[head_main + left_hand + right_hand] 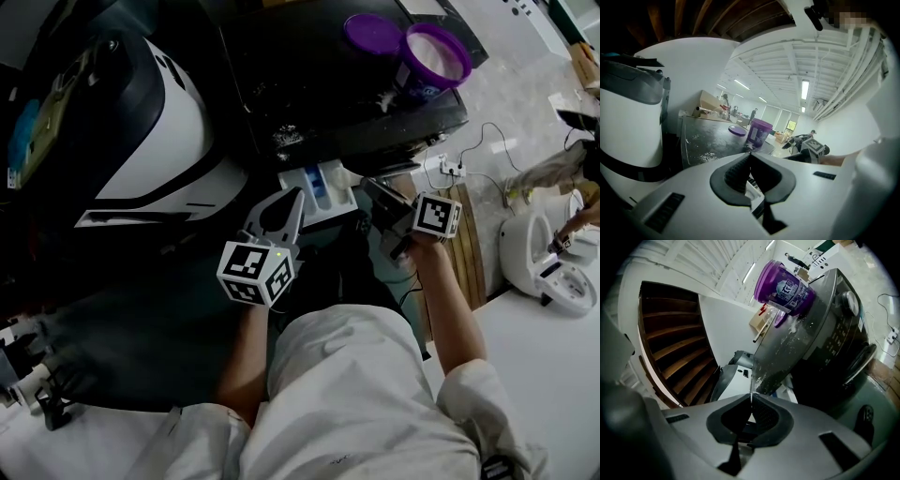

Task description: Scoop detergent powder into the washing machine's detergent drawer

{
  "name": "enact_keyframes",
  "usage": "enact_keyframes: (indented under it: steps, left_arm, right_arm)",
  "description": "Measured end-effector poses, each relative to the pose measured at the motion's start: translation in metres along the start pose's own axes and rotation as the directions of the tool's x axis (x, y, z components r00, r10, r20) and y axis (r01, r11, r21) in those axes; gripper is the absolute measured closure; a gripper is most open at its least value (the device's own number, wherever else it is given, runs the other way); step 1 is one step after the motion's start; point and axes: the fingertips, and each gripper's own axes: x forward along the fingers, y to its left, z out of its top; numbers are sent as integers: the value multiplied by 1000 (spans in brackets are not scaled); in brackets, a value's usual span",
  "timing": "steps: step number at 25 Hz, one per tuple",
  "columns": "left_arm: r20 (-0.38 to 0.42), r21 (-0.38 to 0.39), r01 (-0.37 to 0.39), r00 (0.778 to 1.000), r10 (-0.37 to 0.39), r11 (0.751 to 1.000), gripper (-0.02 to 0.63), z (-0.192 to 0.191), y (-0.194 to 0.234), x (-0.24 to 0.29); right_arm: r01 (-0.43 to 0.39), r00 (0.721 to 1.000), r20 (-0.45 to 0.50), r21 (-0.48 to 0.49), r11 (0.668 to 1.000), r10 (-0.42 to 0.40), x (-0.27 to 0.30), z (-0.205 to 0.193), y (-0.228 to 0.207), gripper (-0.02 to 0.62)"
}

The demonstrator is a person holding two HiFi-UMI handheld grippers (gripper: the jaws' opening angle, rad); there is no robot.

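We look steeply down from the head onto the washing machine [328, 84]; both gripper views sit close at its front, facing along its top; all share the purple tub [419, 89].

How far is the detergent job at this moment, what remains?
Done: the drawer is pulled out and the purple tub is open, its lid beside it. In hand: nothing; left gripper and right gripper are shut, empty. Remaining: scooping powder into the drawer; no scoop shows.

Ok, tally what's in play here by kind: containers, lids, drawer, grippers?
purple detergent tub: 1
purple lid: 1
detergent drawer: 1
grippers, left gripper and right gripper: 2
total: 5
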Motion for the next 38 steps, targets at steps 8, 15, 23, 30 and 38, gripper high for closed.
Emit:
enact_keyframes:
  steps: [8,15,23,30,38]
  left_arm:
    - [-25,-7,-5,1000,5,1000,588,-13,2,0]
    - [-32,-8,-11,999,10,1000,588,-18,3,1]
    - [-35,-14,-12,999,11,1000,588,-22,6,0]
    - [-38,-18,-13,999,13,1000,588,-25,8,-1]
    - [-44,-18,-11,999,11,1000,588,-27,9,-1]
  right_arm:
    - [49,998,-27,-132,990,-53,5,-2,-12,586]
    - [90,993,-53,-253,963,-107,12,-5,-22,586]
    - [124,979,-92,-431,894,-181,25,-13,-30,586]
    - [144,963,-109,-564,813,-246,33,-19,-36,586]
    - [151,949,-98,-692,706,-299,36,-22,-36,588]
